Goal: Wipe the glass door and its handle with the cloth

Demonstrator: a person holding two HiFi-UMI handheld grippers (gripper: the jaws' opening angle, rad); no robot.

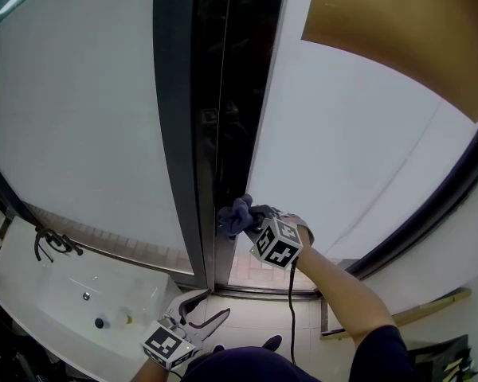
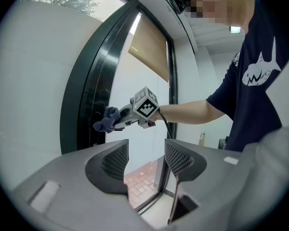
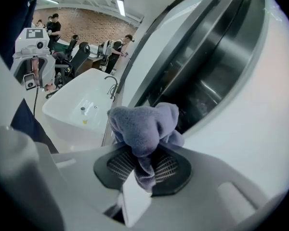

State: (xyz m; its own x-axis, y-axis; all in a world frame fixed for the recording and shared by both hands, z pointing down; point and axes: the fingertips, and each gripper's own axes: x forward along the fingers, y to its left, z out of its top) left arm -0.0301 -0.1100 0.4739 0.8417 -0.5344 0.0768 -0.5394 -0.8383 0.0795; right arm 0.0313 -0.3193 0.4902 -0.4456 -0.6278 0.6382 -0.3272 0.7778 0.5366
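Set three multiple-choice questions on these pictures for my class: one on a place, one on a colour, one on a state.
1. Where is the cloth?
A) on the floor
B) in the right gripper
C) on a chair

2. What colour is the sink?
A) white
B) black
C) green

3. How does the left gripper stand?
A) shut on a tap
B) shut on a towel
C) open and empty

Answers:
1 B: the right gripper view shows its jaws pinching the cloth.
2 A: the head view shows the sink white.
3 C: the left gripper view shows its jaws apart with nothing between them.
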